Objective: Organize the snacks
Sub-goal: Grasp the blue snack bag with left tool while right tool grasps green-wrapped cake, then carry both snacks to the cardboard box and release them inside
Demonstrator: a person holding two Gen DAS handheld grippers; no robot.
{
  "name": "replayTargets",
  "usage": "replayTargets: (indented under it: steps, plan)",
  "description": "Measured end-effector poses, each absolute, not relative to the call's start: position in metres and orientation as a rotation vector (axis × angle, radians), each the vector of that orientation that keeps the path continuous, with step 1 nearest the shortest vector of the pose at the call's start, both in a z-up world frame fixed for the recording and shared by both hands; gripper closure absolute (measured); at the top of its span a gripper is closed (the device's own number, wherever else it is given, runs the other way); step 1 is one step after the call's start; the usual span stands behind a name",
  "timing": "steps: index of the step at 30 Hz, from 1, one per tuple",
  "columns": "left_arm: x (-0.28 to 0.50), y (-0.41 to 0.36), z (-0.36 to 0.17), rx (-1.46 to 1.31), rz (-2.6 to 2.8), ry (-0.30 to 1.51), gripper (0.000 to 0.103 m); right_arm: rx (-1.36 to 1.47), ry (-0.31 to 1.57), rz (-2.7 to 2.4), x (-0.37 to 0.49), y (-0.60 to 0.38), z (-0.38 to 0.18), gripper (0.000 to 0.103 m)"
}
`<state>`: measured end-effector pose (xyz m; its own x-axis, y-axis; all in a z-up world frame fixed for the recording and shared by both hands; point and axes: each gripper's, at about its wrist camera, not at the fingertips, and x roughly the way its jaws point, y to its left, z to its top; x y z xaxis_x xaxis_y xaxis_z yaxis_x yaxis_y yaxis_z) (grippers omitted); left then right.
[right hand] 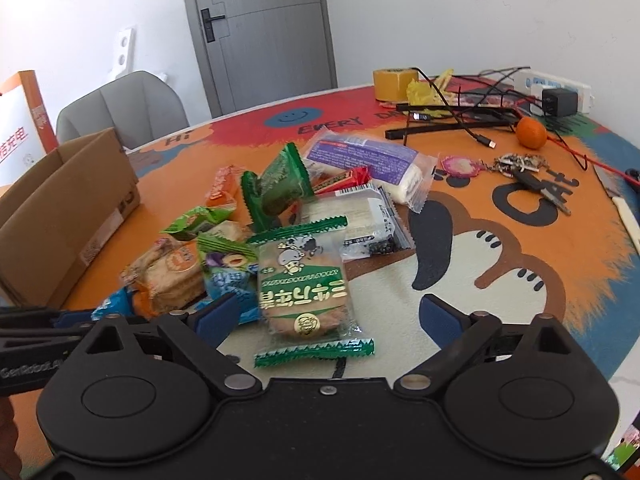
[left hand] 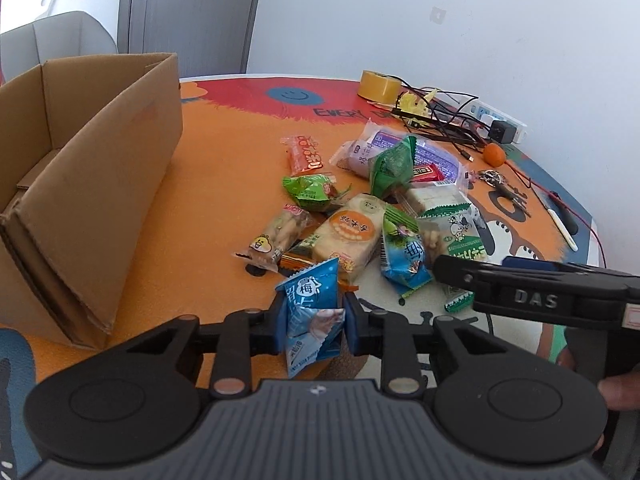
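Note:
My left gripper [left hand: 311, 322] is shut on a blue plum-candy packet [left hand: 314, 312], held just above the table's near edge. An open cardboard box [left hand: 92, 184] stands to its left; it also shows in the right wrist view [right hand: 60, 216]. A pile of snack packets [left hand: 360, 216] lies ahead on the orange table. My right gripper [right hand: 328, 316] is open, its fingers either side of a green-edged biscuit packet [right hand: 306, 288] that lies flat on the table. Behind it lie a rice-cracker pack [right hand: 172, 276], a green pouch [right hand: 280, 188] and a purple bread packet [right hand: 368, 160].
At the back right lie a yellow tape roll [right hand: 394, 82], tangled cables with a power strip [right hand: 556, 88], an orange fruit [right hand: 531, 132], keys [right hand: 520, 166] and a white-handled knife [right hand: 628, 216]. A grey chair [right hand: 120, 108] and a door [right hand: 260, 28] stand behind the table.

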<state>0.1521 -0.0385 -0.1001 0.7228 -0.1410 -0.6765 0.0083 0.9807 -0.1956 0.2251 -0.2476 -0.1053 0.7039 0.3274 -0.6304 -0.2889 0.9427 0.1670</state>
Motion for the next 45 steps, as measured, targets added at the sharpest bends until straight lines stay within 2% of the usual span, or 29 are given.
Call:
replayTargets:
  steps: [3, 5, 7, 20, 45]
  plan:
    - [0.151, -0.039, -0.097, -0.187, -0.090, 0.748, 0.076, 0.030, 0.700, 0.340, 0.224, -0.243, -0.108, 0.023]
    - [0.149, -0.039, -0.093, -0.178, -0.091, 0.734, 0.076, 0.019, 0.694, 0.356, 0.222, -0.241, -0.107, 0.045]
    - [0.149, -0.040, -0.089, -0.176, -0.094, 0.723, 0.076, 0.044, 0.702, 0.369, 0.222, -0.244, -0.105, 0.053]
    - [0.140, -0.029, -0.056, -0.154, -0.078, 0.634, 0.076, 0.074, 0.620, 0.413, 0.205, -0.239, -0.074, 0.054]
    - [0.129, 0.032, 0.002, -0.155, 0.058, 0.533, 0.076, 0.086, 0.513, 0.592, 0.208, -0.162, -0.018, 0.054]
